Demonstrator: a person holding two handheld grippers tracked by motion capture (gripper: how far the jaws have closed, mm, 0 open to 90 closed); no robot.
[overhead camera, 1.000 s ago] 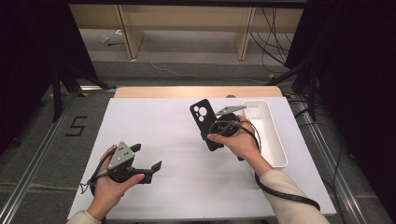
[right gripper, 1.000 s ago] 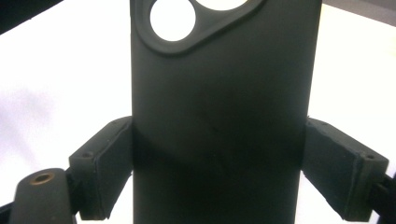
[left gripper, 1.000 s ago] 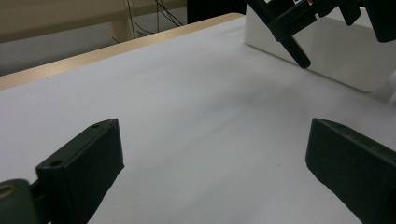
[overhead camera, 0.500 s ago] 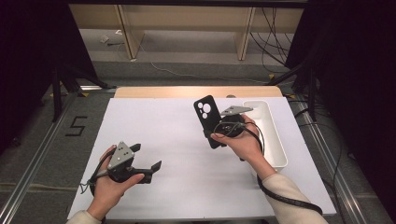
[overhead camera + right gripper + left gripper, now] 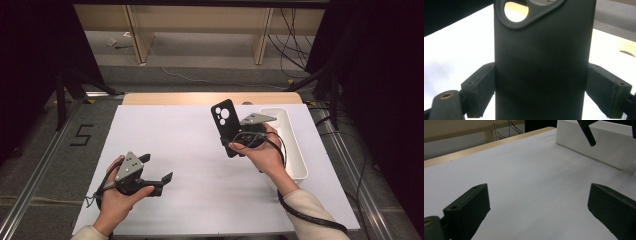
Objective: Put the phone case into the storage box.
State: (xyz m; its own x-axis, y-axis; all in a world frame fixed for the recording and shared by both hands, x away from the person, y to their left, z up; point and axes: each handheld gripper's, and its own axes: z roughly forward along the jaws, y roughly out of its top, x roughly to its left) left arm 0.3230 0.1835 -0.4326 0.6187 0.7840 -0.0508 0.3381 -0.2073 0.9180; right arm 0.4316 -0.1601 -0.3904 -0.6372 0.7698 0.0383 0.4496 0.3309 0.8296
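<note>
The right claw (image 5: 239,141) is clamped on a matte black, soft-looking rectangular phone case (image 5: 226,126) with round camera cut-outs, its pads pressing both long edges and holding it upright above the white-covered worktop (image 5: 200,150). The step in hand looks like carrying the case; just to that claw's right stands a smooth white, long plastic bin (image 5: 295,150), a likely destination, so the next move would call for tilting the case and lowering it over the rim. The left claw (image 5: 155,172), jaws apart and empty, rests low, well apart to the left.
</note>
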